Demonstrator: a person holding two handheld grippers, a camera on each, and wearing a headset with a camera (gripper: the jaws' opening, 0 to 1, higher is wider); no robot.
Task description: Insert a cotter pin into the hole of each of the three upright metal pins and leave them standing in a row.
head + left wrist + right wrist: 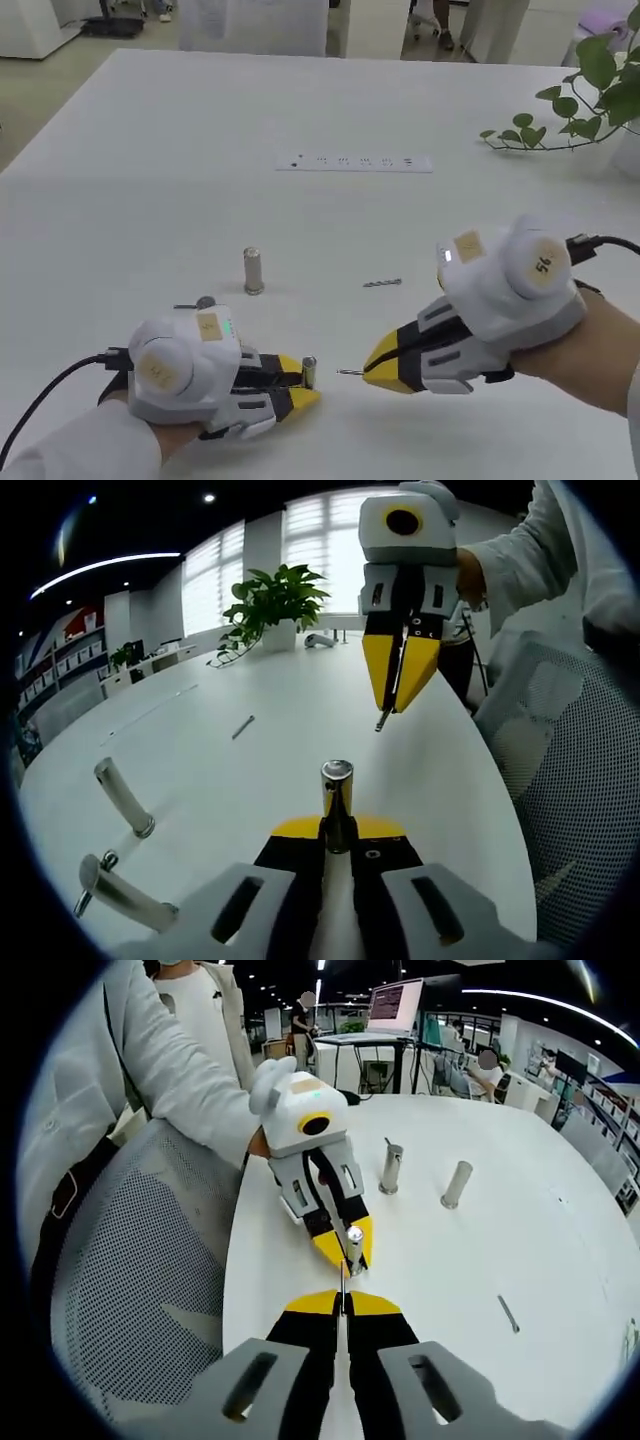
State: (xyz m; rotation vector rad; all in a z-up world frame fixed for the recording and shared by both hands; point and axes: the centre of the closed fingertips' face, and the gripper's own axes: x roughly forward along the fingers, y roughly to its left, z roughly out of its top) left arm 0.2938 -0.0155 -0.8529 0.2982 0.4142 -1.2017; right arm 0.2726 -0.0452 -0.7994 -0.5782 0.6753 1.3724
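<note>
The left gripper [302, 383] is clamped on a pin [309, 371], which stands between its yellow jaw tips with its top clear above them. The right gripper [370, 372] sits at 3 o'clock of that pin in the head view. Its jaws are pinched together on a cotter [349, 372], which lies level and points at 9 o'clock towards the pin. The cotter's tip is near the pin's upper part but apart from it, with bare table showing between them. In the right gripper view the cotter runs straight up from the jaws in line with the pin.

A second pin [253, 271] stands upright and bare on the table [150, 180], at 11 o'clock from the held pin. A third pin [205, 302] is just behind the left gripper's body, half hidden, with a cotter through its top.

A spare cotter [382, 283] lies flat at 1 o'clock from the held pin. A power strip [355, 162] lies further out at 12 o'clock. A plant [590, 95] sits at the table's far right edge.
</note>
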